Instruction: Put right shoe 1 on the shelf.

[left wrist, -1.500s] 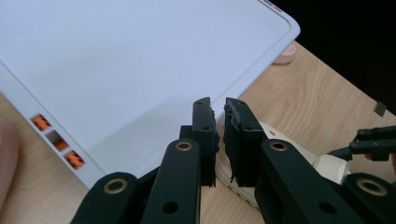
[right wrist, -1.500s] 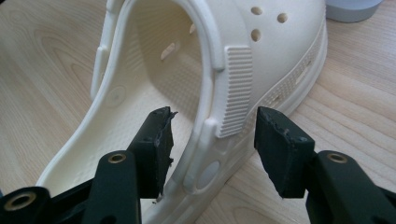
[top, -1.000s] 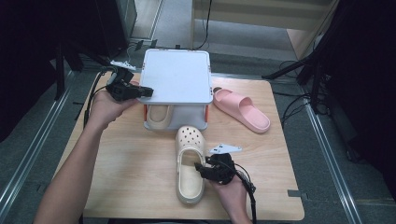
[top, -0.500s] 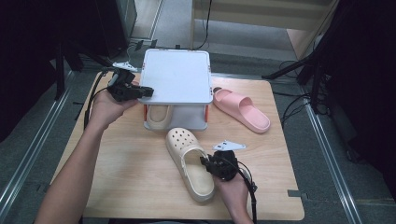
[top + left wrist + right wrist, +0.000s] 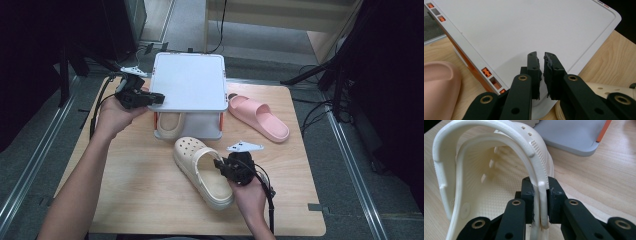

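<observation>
The right hand-held gripper (image 5: 220, 165) sits nearest the person, low on the wooden bench (image 5: 125, 200). Its jaws have just been closing, and they now clamp the side wall and heel strap of a cream clog (image 5: 202, 170); in the right gripper view the two pads (image 5: 527, 195) press on either side of the clog's rim (image 5: 541, 187). The clog lies at an angle across the middle of the bench, toe end toward the storage box and heel end toward the person. The right hand (image 5: 250, 192) holds the gripper from behind the clog's heel.

Farther off, a grey storage box (image 5: 187, 125) with orange corners stands at the centre of the bench. A second cream clog (image 5: 167, 122) rests inside the box at its left side. A white lid (image 5: 189, 82) lies over the box top, raised at the near edge.

The left hand-held gripper (image 5: 157, 97) grips the left edge of the lid. In the left gripper view its jaws stand almost fully closed, with a narrow gap between the fingertips (image 5: 534, 62), and the lid edge (image 5: 536, 110) passes between them. The left hand (image 5: 117, 112) carries this gripper at the left of the box.

A pink slide sandal (image 5: 257, 117) lies on the bench to the right of the box, just beside it.
</observation>
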Action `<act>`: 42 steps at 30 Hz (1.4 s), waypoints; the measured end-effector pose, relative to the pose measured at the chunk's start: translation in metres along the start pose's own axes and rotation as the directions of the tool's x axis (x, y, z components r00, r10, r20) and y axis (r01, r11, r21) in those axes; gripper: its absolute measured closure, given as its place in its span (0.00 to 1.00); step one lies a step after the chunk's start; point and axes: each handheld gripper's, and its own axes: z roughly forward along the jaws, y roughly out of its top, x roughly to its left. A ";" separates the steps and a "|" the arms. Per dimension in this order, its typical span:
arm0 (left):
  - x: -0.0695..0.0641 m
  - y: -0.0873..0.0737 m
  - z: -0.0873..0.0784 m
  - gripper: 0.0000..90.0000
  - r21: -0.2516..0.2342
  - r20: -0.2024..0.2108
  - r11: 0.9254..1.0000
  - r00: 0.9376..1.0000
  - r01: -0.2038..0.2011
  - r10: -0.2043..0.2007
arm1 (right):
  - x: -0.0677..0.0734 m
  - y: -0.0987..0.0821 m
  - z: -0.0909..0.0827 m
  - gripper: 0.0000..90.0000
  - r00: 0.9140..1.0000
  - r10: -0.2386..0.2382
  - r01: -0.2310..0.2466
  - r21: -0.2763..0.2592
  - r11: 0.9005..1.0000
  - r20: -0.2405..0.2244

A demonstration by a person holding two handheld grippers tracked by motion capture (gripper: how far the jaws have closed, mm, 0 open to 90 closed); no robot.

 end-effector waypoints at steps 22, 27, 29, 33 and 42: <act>0.000 -0.001 0.000 0.92 -0.004 -0.002 1.000 1.000 -0.009 0.009 | -0.032 0.051 0.034 0.88 0.987 0.094 -0.085 -0.075 0.994 0.127; -0.001 -0.001 0.001 0.92 -0.006 -0.003 1.000 1.000 -0.013 0.013 | -0.035 0.056 0.048 0.87 0.980 0.122 -0.110 -0.087 0.990 0.155; -0.001 0.000 0.001 0.92 -0.004 -0.003 1.000 1.000 -0.019 0.019 | -0.035 0.057 0.051 0.87 0.977 0.135 -0.120 -0.100 0.988 0.165; -0.001 -0.001 0.001 0.92 -0.006 0.000 1.000 1.000 -0.018 0.018 | -0.037 0.056 0.057 0.86 0.970 0.175 -0.155 -0.124 0.980 0.166; -0.002 -0.001 0.001 0.92 -0.008 -0.001 1.000 1.000 -0.016 0.016 | -0.029 0.054 0.071 0.82 0.974 0.161 -0.145 -0.105 0.984 0.159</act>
